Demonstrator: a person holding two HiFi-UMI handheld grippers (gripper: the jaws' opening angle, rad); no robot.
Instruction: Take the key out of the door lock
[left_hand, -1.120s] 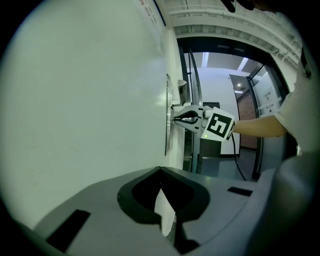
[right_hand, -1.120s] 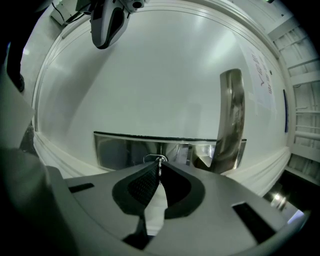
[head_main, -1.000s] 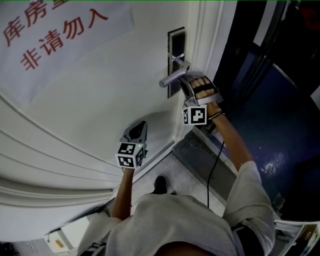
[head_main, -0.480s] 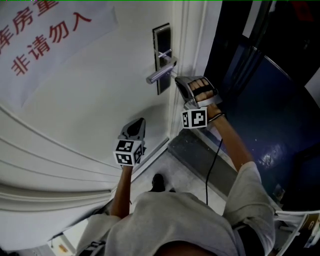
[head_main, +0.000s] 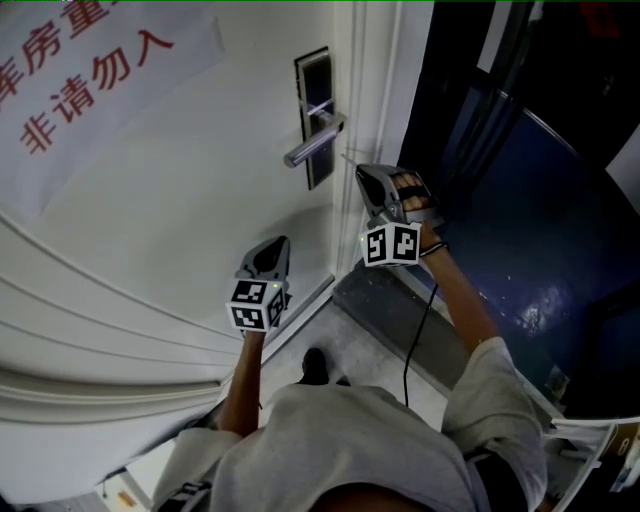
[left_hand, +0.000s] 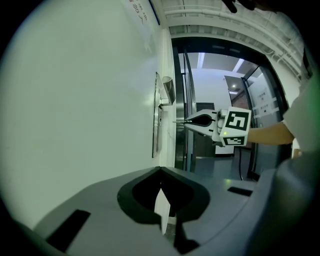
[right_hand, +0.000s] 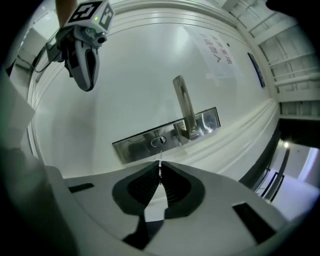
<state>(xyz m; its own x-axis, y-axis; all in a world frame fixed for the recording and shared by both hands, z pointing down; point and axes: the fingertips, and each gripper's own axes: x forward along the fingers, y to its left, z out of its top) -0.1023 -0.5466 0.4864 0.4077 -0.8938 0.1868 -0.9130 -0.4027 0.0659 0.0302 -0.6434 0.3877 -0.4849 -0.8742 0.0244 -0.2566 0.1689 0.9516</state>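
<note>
A dark lock plate (head_main: 314, 115) with a silver lever handle (head_main: 312, 143) sits on the white door (head_main: 180, 210). My right gripper (head_main: 362, 172) is shut on the thin metal key (head_main: 350, 158), a short way off the plate, below and to the right of the handle. In the right gripper view the key blade (right_hand: 160, 159) sticks out of the closed jaw tips toward the keyhole (right_hand: 159, 141), with its tip just short of it. My left gripper (head_main: 283, 245) hangs lower on the door, shut and holding nothing, its tips close to the door face.
A paper sign (head_main: 90, 70) with red characters is taped to the door's upper left. The white door frame (head_main: 385, 80) runs beside the lock, with a dark blue opening (head_main: 520, 200) past it. A grey threshold (head_main: 400, 310) and a black cable (head_main: 415, 330) lie below.
My right gripper has drawn back from the lock plate, away from the handle, with the key in it. The left gripper has hardly moved.
</note>
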